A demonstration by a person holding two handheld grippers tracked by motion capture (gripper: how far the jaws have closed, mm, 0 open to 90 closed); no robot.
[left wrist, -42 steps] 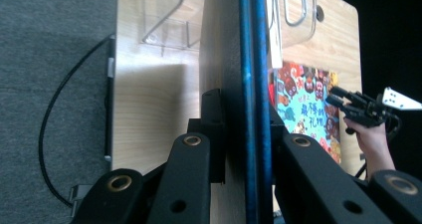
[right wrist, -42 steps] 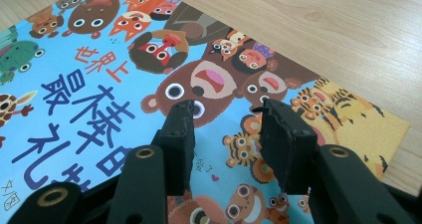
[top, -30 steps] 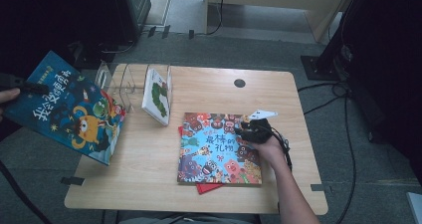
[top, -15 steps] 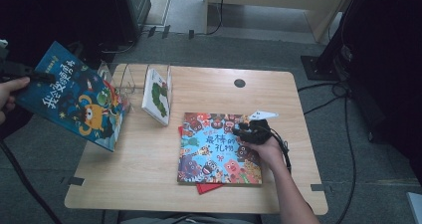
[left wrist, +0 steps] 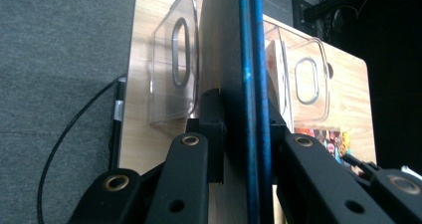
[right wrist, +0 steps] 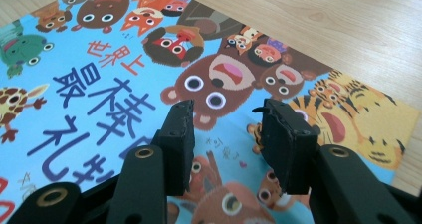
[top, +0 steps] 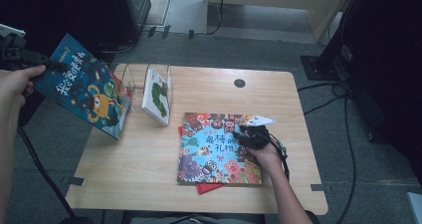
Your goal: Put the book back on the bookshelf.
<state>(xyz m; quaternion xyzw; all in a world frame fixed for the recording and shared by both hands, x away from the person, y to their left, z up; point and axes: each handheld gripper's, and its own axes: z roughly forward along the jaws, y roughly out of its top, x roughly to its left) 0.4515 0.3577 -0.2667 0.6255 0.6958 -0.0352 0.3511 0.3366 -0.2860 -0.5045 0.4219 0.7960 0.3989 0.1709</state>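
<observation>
Blue picture book [top: 84,92], pinched in the left gripper [top: 47,64], has swung nearer the clear rack [top: 130,79]; slotting looks next. Right gripper [right wrist: 226,119] hovers spread.

High view: counter [top: 149,154] evenly lit, soft faint shadows; upper left and right edges of frame sink into near-black. Picture soft, slightly grainy. Left gripper view: blue book [left wrist: 254,84] edge-on, dark and blurred close up; clear plastic rack [left wrist: 174,74] catches pale glare. Right gripper view: bright, crisp cover print, black tool [right wrist: 226,134] blurred at bottom
</observation>
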